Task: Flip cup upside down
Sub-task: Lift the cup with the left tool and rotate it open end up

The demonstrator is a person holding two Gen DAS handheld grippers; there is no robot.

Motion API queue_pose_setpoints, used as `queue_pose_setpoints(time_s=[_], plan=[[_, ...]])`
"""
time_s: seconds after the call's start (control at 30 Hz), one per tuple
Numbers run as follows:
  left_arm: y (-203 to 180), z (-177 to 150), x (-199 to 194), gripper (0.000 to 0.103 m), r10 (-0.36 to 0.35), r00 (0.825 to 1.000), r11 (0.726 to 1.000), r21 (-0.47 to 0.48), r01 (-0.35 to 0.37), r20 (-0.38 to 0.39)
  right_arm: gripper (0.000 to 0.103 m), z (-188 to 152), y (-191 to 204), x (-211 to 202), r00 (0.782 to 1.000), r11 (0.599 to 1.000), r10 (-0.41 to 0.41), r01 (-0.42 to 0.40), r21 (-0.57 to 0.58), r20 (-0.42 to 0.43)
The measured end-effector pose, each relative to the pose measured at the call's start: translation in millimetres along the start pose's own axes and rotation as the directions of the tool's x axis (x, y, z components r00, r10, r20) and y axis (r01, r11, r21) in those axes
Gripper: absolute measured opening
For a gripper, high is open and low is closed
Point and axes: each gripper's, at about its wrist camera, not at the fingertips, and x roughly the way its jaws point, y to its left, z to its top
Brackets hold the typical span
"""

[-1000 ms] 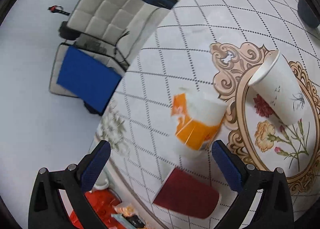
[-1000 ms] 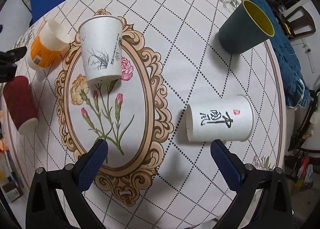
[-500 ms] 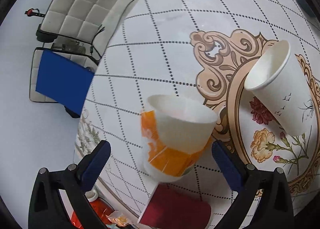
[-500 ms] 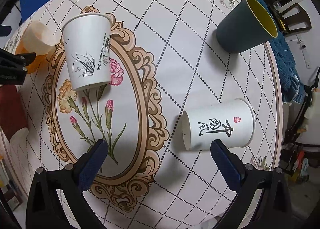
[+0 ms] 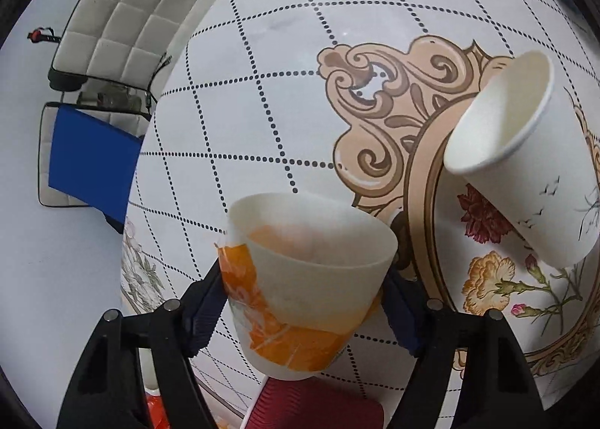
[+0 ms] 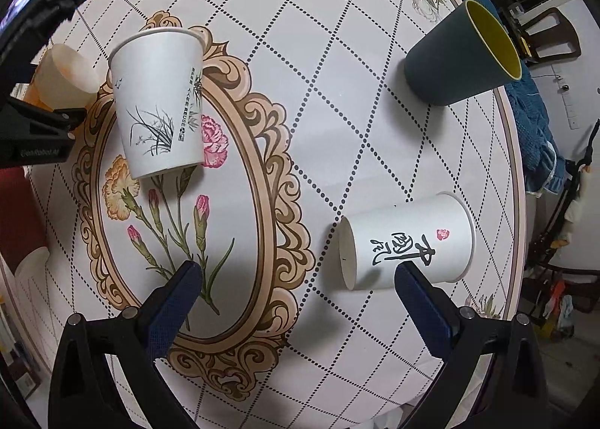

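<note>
My left gripper (image 5: 303,312) is shut on the orange and white cup (image 5: 300,290), which stands upright with its mouth up near the table's edge; its pads press both sides. The cup also shows in the right wrist view (image 6: 65,72), with the left gripper (image 6: 41,129) beside it. A white paper cup with a grass drawing (image 5: 517,166) (image 6: 161,102) stands upright on the oval flower print. My right gripper (image 6: 296,301) is open and empty above the table. A white cup with black calligraphy (image 6: 405,241) lies on its side just beyond its right finger.
A dark red cup (image 5: 315,406) (image 6: 18,219) lies on its side at the table edge. A dark blue cup with a yellow inside (image 6: 461,57) stands far right. The round table (image 6: 337,54) has a patterned cloth. A white chair (image 5: 123,24) and a blue board (image 5: 90,162) stand beyond the edge.
My left gripper moved in around the orange and white cup and closed on it. My right gripper shifted slightly over the table and stayed open.
</note>
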Motion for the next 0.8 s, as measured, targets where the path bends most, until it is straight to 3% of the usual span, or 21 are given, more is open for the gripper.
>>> queue_pose_setpoints(time_s=[0.47, 0.8], plan=[[20, -31, -38, 0.073, -0.053, 0.998, 0.984, -0.168, 0.058, 0.033, 0.103, -17, 5, -13, 0.999, 1.0, 0.027, -0.027, 0.004, 0.018], [11, -88, -84, 0.073, -0.13, 0.991, 0.927, -0.351, 0.134, 0.037, 0.103, -53, -7, -26, 0.997, 0.997, 0.068, -0.067, -0.031, 0.036]])
